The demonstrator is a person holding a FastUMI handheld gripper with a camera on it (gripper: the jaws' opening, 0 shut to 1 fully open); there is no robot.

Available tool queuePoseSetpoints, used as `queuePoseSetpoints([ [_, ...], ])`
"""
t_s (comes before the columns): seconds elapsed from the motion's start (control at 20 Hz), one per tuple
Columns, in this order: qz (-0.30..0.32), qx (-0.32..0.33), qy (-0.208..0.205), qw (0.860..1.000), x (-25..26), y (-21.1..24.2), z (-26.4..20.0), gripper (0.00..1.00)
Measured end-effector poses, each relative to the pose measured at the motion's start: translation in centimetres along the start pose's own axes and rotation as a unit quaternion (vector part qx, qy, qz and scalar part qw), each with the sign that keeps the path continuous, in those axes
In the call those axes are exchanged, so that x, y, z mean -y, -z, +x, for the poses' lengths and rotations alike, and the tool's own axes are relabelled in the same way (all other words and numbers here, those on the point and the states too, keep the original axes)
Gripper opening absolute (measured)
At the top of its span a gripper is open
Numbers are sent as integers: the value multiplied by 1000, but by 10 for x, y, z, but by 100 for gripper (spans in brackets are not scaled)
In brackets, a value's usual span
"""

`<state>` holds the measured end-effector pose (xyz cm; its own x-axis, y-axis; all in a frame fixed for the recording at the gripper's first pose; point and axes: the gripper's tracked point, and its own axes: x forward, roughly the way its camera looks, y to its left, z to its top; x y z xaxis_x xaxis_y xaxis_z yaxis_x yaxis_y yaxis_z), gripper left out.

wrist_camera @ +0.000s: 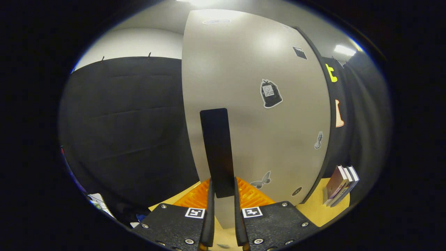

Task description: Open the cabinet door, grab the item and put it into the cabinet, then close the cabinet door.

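1. Gripping the black handle [217,150] of the cabinet door [258,115], the gripper [222,195] has its jaws clenched on the handle's lower end, one finger on each side.
2. The door is pale grey with several stickers [270,93]; whether it is shut or ajar I cannot tell, and the cabinet's inside is hidden.
3. An orange ribbed item [252,197] lies on the yellow desk [313,205] just behind the fingers.
4. A few books [341,184] stand on the desk beside the cabinet.
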<state>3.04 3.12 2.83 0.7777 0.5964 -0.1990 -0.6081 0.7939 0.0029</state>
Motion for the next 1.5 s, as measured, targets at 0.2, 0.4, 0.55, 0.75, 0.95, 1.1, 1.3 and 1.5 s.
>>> queuePoseSetpoints([
  [0.2, 5, -3, -23, 1000, 17, 0, -22, 25],
  [0.4, 26, 2, -55, 998, 33, 4, -67, 21],
  [0.55, -1, 24, -45, 999, 50, 6, -90, 4],
  [0.75, 14, 33, -21, 999, 65, 10, -104, 8],
  [0.95, 15, 40, 16, 999, 84, 9, -122, 11],
  [1.1, 14, 44, 54, 997, 109, 11, -140, 16],
  [1.3, 17, 60, 99, 993, 139, 8, -157, 27],
  [1.5, 32, 74, 168, 983, 181, 7, -169, 49],
])
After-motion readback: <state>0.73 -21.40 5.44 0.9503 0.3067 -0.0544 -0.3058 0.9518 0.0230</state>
